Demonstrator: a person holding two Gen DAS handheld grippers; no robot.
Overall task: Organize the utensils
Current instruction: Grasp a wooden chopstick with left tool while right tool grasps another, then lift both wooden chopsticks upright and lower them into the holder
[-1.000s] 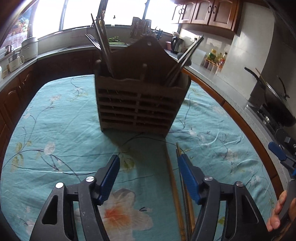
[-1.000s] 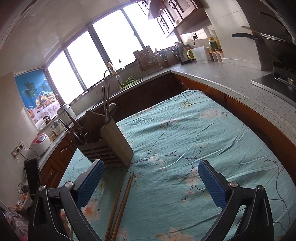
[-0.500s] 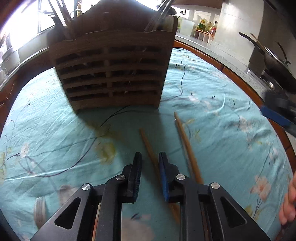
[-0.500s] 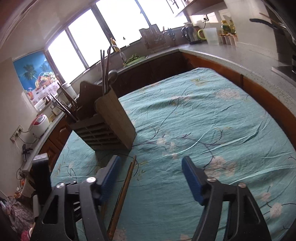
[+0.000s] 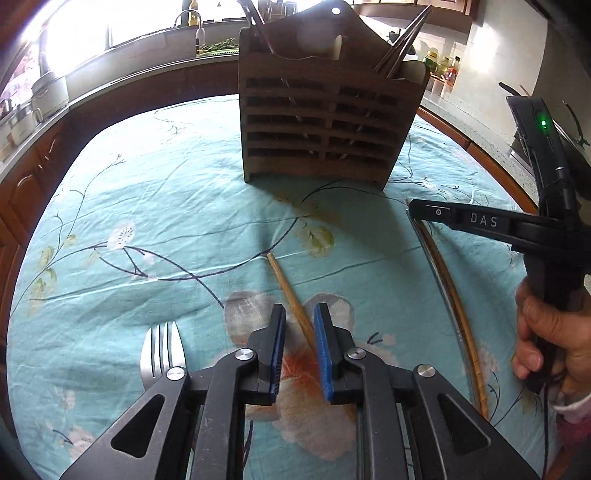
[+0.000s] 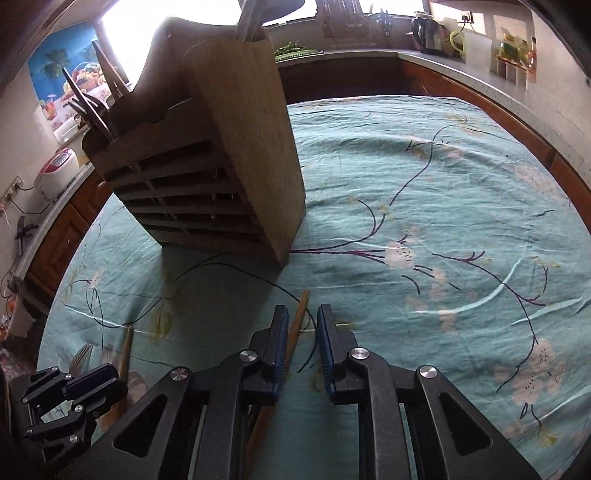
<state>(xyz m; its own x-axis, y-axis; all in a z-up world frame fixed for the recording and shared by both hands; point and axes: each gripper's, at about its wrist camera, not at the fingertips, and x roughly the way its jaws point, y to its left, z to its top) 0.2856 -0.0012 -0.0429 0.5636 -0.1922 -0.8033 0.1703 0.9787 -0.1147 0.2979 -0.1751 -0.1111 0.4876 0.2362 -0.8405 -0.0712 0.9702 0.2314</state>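
Note:
A slatted wooden utensil holder [image 5: 321, 122] [image 6: 207, 177] stands on the teal floral tablecloth with dark chopsticks and other handles in it. My left gripper [image 5: 300, 314] hangs low over a lone wooden chopstick [image 5: 288, 288]. Its jaws are narrow and the stick runs slantwise through the gap, with daylight at the left pad. A steel fork [image 5: 162, 350] lies just left of it. My right gripper [image 6: 302, 314] [image 5: 415, 212] is closing over the end of a chopstick pair [image 6: 300, 314] [image 5: 450, 302]. A stick lies between its pads, close to the left one, and is not pinched.
A hand [image 5: 546, 339] holds the right gripper's handle at the table's right edge. Brown cabinets and a grey counter ring the table [image 6: 443, 184]. A kettle [image 6: 428, 33] and jars stand at the back right, a rice cooker [image 6: 59, 166] at the left.
Both grippers dropped toward the cloth and their jaws went from wide to narrow, each around a chopstick. The right gripper has come into the left wrist view, and so has the fork.

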